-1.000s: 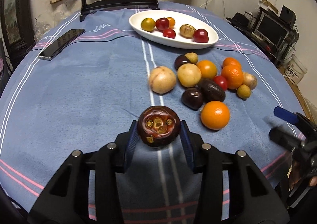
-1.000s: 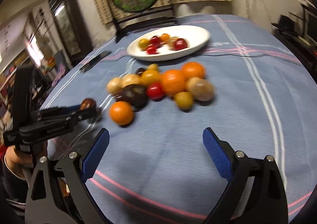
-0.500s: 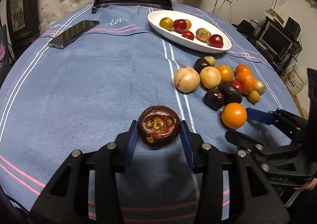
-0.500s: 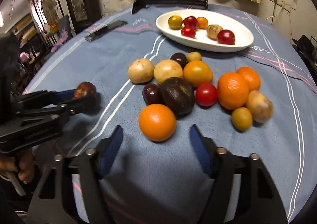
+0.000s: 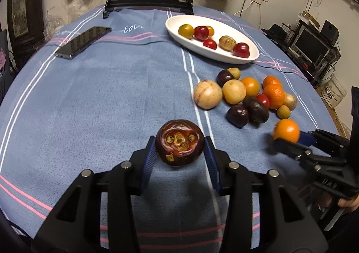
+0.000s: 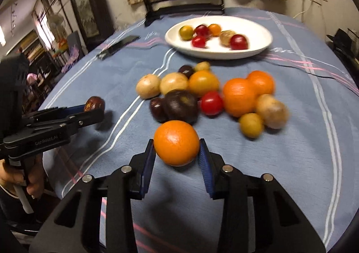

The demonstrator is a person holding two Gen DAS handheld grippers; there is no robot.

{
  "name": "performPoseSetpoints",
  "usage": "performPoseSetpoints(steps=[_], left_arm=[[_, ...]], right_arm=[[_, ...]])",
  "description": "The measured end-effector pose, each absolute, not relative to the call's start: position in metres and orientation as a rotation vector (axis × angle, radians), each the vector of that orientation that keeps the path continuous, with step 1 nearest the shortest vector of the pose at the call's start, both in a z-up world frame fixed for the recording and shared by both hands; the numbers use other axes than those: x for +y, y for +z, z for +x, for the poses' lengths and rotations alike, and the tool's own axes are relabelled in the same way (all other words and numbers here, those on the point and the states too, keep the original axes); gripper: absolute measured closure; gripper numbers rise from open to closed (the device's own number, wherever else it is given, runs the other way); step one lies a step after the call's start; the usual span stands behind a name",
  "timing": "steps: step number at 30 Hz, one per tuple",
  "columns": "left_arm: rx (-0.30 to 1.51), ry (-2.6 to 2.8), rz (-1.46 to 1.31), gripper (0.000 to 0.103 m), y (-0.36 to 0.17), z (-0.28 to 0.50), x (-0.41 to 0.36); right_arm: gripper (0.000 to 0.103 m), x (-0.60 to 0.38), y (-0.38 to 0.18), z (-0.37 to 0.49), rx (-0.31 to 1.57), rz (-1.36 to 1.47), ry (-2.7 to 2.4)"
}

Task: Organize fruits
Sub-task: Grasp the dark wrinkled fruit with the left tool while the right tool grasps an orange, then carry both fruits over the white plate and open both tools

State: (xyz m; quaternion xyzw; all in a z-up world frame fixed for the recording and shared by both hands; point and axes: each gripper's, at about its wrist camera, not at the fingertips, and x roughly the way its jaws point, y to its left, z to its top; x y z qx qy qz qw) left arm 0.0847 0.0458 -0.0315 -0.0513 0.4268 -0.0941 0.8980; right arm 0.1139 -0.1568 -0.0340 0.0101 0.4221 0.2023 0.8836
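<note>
My left gripper (image 5: 179, 154) is shut on a dark red-brown mangosteen (image 5: 180, 142) and holds it above the blue tablecloth; it also shows in the right wrist view (image 6: 94, 103). My right gripper (image 6: 176, 152) is shut on an orange (image 6: 176, 142), just in front of the fruit pile; that orange also shows in the left wrist view (image 5: 286, 130). The pile (image 6: 202, 94) holds oranges, yellow, red and dark purple fruits. A white oval plate (image 6: 258, 48) beyond it holds several small fruits.
A black phone (image 5: 83, 42) lies at the far left of the table. A dark wooden stand with a round picture (image 5: 149, 4) stands at the table's back edge. Shelves with electronics (image 5: 314, 46) are off the right side.
My right gripper moved forward to the near orange and shut on it. My left gripper still holds the mangosteen and has shifted left, away from the pile.
</note>
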Motion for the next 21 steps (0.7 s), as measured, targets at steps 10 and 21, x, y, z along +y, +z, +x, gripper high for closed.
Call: performPoseSetpoints(steps=[10, 21], left_arm=[[0.791, -0.222, -0.047, 0.060, 0.010, 0.084, 0.032], [0.719, -0.270, -0.011, 0.059, 0.052, 0.135, 0.009]], right_arm=[[0.064, -0.206, 0.013, 0.105, 0.729, 0.101, 0.371], [0.064, -0.220, 0.047, 0.148, 0.635, 0.063, 0.321]])
